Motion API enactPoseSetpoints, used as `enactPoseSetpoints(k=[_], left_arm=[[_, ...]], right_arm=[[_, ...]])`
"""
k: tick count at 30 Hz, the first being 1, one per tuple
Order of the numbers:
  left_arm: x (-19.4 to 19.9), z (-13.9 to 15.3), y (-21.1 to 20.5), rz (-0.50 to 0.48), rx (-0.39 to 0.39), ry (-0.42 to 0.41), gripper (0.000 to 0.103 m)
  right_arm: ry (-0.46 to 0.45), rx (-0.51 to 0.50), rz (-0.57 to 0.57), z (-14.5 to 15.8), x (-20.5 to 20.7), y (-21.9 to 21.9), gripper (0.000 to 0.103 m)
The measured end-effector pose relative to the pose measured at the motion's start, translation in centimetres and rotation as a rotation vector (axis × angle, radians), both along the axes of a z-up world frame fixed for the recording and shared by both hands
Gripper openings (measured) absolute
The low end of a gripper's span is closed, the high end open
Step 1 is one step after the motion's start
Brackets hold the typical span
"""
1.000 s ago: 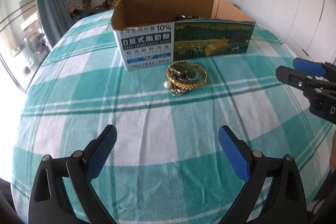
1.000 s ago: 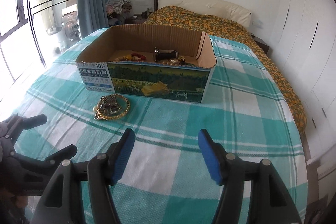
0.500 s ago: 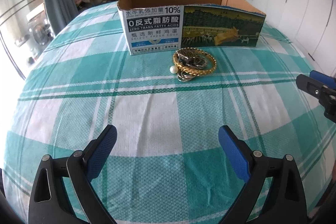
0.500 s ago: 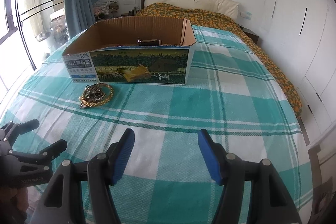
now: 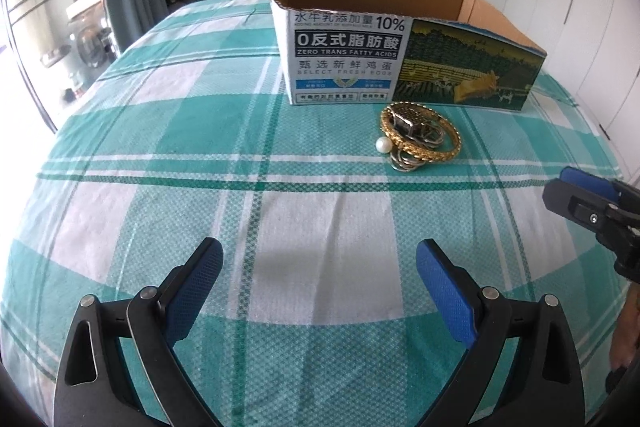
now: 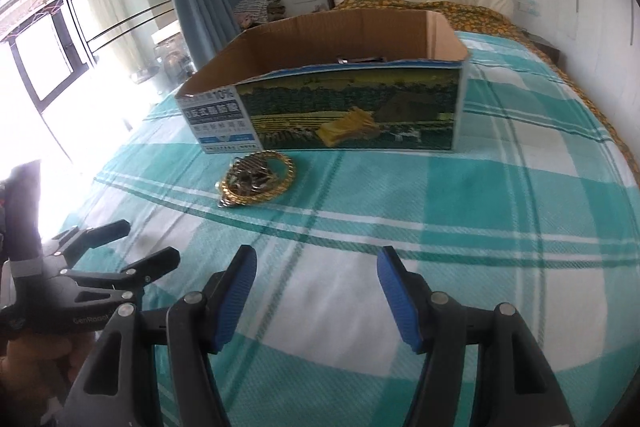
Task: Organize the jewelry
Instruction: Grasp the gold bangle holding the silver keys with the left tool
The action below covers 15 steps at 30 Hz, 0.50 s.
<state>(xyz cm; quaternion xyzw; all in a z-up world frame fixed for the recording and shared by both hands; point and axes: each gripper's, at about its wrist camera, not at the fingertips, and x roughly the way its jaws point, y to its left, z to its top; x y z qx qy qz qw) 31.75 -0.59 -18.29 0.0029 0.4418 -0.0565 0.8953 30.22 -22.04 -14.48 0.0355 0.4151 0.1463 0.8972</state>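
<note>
Jewelry heap (image 5: 418, 135) just before box (image 5: 404, 63)

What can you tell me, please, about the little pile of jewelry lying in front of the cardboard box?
The jewelry pile is a gold, rope-textured bangle lying flat on the checked bedspread, ringed around a tangle of silver-looking metal pieces that also spill out under its near edge. One white pearl sits against the bangle's outer side. The pile lies just in front of the cardboard box, apparently not touching it. No gripper touches it.

Teal/white plaid bedsheet (image 5: 200, 147); brown cardboard box (image 5: 404, 63) w/ green-yellow farm print, white-blue label; gold braided bracelet (image 5: 420, 137); white pearl (image 5: 383, 145); blue gripper pads (image 5: 448, 299).
</note>
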Motion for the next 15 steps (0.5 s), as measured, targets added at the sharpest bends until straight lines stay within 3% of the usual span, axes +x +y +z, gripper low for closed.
enactPoseSetpoints(k=[3, 7, 11, 15], left_arm=[[0.1, -0.2, 0.9, 0.021, -0.011, 0.004, 0.098], [0.1, -0.2, 2.0, 0.037, -0.034, 0.004, 0.098], [0.3, -0.2, 3.1, 0.056, -0.04, 0.0, 0.098], [1.1, -0.4, 3.8, 0.061, -0.044, 0.005, 0.098]], right_arm=[[0.016, 0.026, 0.08, -0.1, 2.4, 2.0, 0.064], [0.032, -0.001, 0.086, -0.4, 4.9, 4.3, 0.064], [-0.001, -0.072, 0.122, -0.3, 5.5, 6.7, 0.064], [-0.008, -0.024, 0.082, -0.1, 5.0, 5.7, 0.064]])
